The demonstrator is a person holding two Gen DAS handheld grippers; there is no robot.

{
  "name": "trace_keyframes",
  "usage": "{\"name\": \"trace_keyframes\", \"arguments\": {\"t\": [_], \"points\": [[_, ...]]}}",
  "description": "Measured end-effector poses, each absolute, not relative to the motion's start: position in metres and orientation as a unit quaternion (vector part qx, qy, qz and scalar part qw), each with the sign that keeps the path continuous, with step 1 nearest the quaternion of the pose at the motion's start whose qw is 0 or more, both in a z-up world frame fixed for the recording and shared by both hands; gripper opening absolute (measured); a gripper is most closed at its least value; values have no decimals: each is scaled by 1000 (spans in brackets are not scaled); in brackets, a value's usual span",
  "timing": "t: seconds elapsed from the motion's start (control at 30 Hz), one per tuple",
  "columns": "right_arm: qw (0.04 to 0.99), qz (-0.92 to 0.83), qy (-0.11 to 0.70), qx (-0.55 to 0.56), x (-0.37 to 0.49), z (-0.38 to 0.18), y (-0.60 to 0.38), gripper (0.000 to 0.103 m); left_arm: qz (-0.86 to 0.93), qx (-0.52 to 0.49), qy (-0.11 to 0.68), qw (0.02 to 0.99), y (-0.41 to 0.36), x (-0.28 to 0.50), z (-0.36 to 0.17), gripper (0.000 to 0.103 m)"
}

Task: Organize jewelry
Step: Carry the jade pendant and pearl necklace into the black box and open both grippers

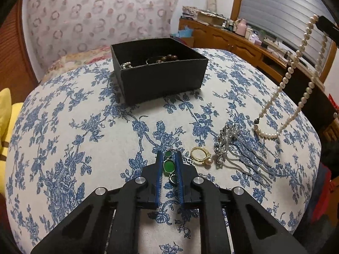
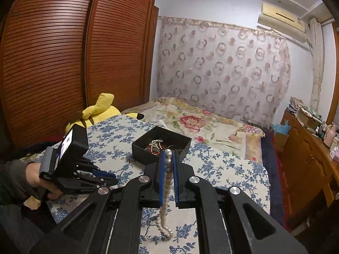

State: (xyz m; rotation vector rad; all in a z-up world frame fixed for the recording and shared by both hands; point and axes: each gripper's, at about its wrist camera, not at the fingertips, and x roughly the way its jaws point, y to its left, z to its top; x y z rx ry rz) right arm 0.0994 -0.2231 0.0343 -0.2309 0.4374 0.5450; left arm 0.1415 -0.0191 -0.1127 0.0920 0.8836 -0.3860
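Left wrist view has the left gripper [image 1: 169, 158] down low on the blue floral bedspread [image 1: 63, 148], its blue-padded jaws pulled close together around a green stone bracelet [image 1: 168, 165], which sits right between the pads. Whether the pads actually pinch it or just bracket it, I can't tell for sure, but it looks snug. Just right of that lies a gold ring with a pearl [image 1: 200, 156], and right of the ring a silver hair comb [image 1: 237, 148] with long prongs pointing right and near. Further back in the middle sits the black jewelry box [image 1: 161, 80], open, with beads and pearls already inside.

Off to the right, a pearl necklace [image 1: 296, 67] hangs from up high, its bottom loop touching the bedspread near the comb.

Right wrist view shows why: the right gripper [image 2: 168, 158] is clamped on that strand, pearls running down between the pads and dangling below. The box sits just beyond its tips, and the left gripper's body is at the left.
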Motion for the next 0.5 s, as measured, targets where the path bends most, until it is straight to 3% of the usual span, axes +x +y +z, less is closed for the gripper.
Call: {"name": "trace_keyframes", "arguments": {"t": [0.5], "points": [[939,269,181,-112,110,68,-214,8,-198,30,343,918,-16,139,-27,10]]}}
